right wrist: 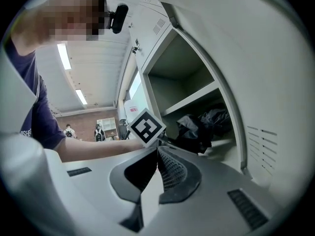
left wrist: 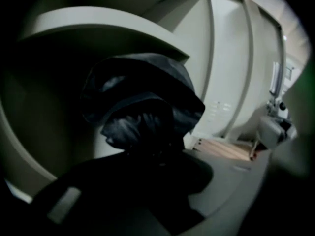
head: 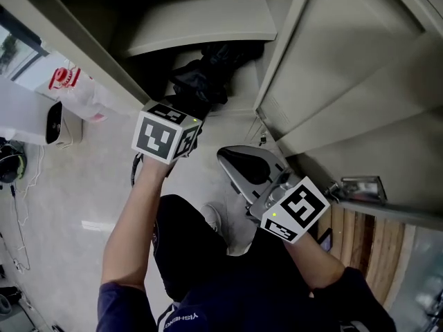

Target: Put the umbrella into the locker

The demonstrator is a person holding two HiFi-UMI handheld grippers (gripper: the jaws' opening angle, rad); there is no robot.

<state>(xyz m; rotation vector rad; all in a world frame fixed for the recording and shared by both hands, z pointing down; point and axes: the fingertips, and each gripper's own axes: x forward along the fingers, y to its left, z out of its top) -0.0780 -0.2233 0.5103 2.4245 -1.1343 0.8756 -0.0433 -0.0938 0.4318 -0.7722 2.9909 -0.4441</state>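
Observation:
The black folded umbrella (head: pixel 208 75) lies bunched in the open locker's lower compartment, under the grey shelf (head: pixel 201 26). My left gripper (head: pixel 196 106) reaches into that opening, and its jaws close on the umbrella's near end. In the left gripper view the dark fabric (left wrist: pixel 142 107) fills the space right in front of the left gripper (left wrist: pixel 147 156). My right gripper (head: pixel 242 163) hangs lower right, outside the locker, shut with nothing in it. The right gripper view shows the right gripper (right wrist: pixel 158 154) with its pads together, and the umbrella (right wrist: pixel 202 127) beyond the left gripper's marker cube (right wrist: pixel 146 127).
The locker door (head: pixel 346 68) stands open on the right, close to my right gripper. A white bag with red print (head: pixel 73 85) and a white device (head: pixel 52 123) sit on the floor at left. A wooden surface (head: pixel 367 234) shows at lower right.

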